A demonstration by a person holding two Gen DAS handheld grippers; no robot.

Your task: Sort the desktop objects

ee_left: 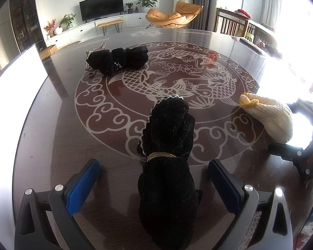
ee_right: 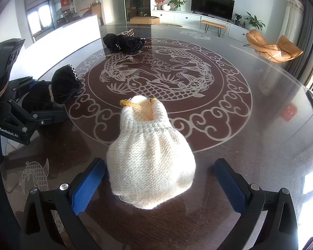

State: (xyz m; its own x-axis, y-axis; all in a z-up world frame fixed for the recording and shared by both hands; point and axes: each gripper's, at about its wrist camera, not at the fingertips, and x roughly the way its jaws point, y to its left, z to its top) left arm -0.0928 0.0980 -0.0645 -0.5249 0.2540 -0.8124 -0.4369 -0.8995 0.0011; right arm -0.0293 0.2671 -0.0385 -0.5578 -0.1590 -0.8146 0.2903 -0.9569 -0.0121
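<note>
A black velvet pouch [ee_left: 168, 166] tied with a gold cord lies on the table between the wide-apart blue pads of my left gripper [ee_left: 154, 166], which is open and not touching it. A cream knitted pouch [ee_right: 150, 162] with a yellow-trimmed mouth lies between the blue pads of my right gripper [ee_right: 159, 170], also open. The cream pouch [ee_left: 267, 116] shows at the right of the left wrist view. The black pouch [ee_right: 54, 91] and the left gripper [ee_right: 35, 100] around it appear at the left of the right wrist view.
A heap of black fabric pieces [ee_left: 119, 59] with a sparkly clip [ee_left: 100, 46] lies at the far side of the round glass table [ee_left: 219, 48] with its fish pattern. A white board [ee_left: 16, 77] stands along the left edge. Chairs and a TV cabinet stand beyond.
</note>
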